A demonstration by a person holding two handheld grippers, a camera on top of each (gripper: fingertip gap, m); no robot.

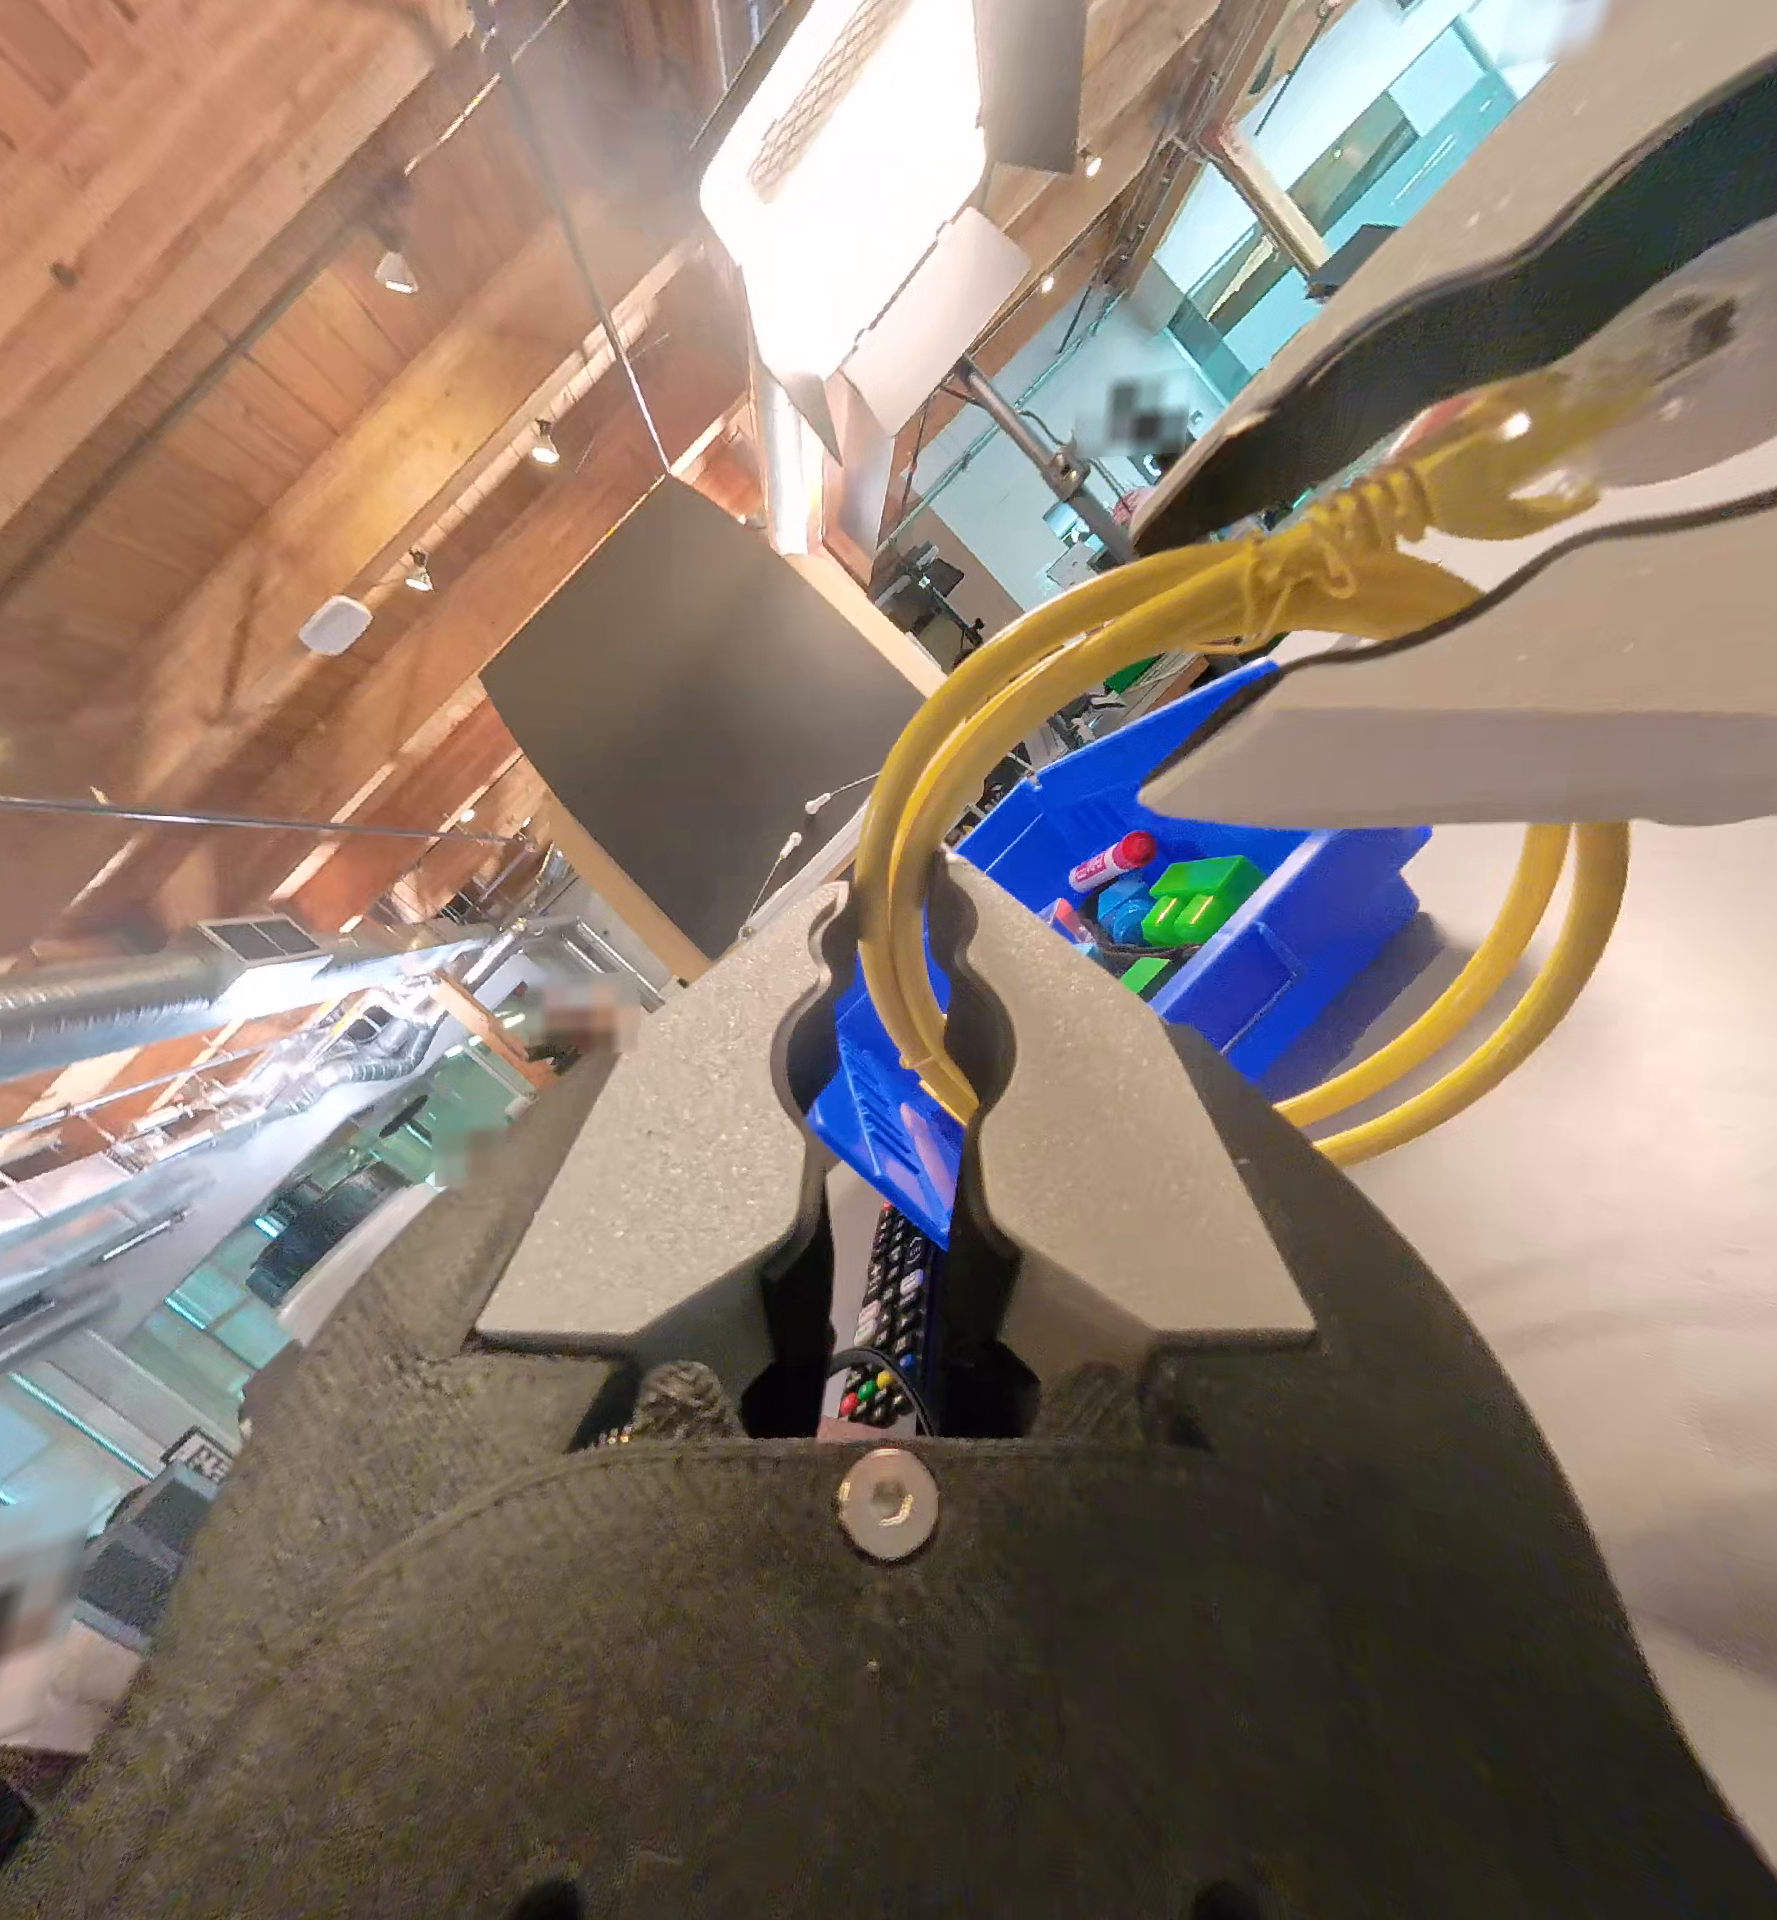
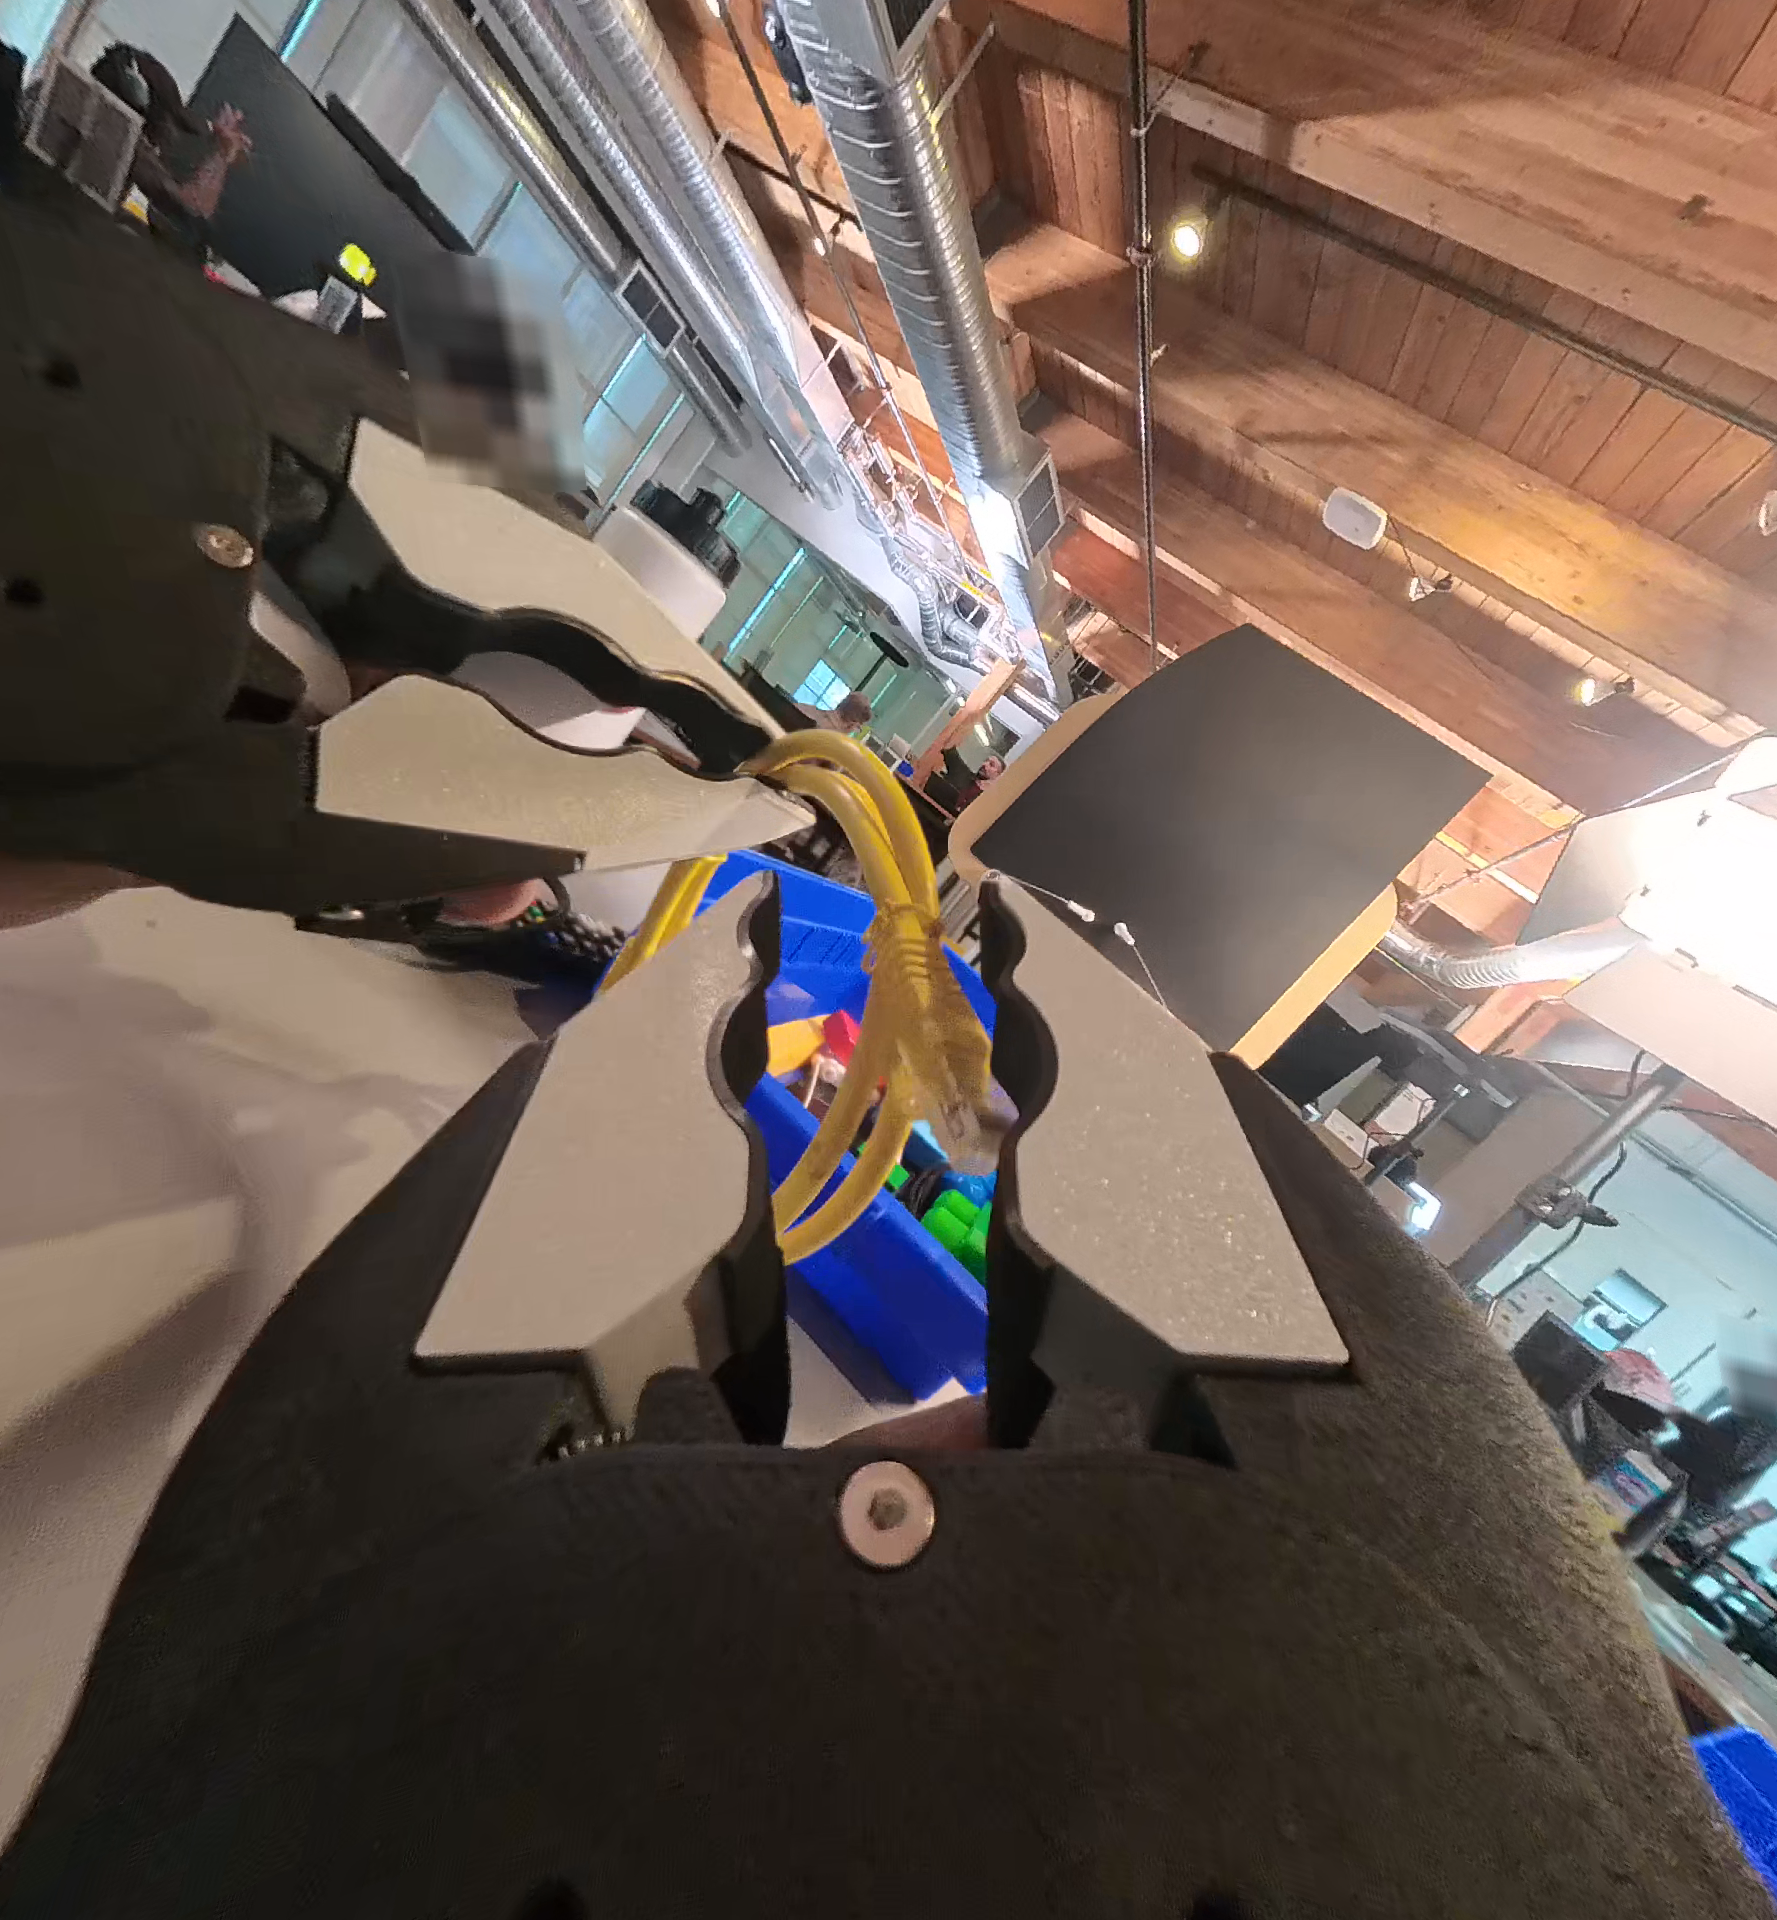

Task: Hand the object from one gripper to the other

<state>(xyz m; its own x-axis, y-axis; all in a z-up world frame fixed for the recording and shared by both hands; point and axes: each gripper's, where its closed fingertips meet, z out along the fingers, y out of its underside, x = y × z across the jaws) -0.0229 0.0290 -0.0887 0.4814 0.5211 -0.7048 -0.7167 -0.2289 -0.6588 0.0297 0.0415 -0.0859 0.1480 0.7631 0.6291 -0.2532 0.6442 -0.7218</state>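
My left claw (image 1: 899, 914) is clenched on the coiled yellow network cable (image 1: 894, 831); my right claw (image 2: 879, 914) is spread around its plug. Behind stand a blue plastic bin (image 1: 1268, 935) and black remote control (image 1: 889, 1299) on the pale bench (image 1: 1590, 1247).

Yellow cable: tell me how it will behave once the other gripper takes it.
The yellow cable is probably springy rather than limp: its loops hold open curves while pinched in the left gripper. It looks light, hanging from that one pinch. The connector end, tied with the strands, sits between the fingers of the open right gripper and may swing.
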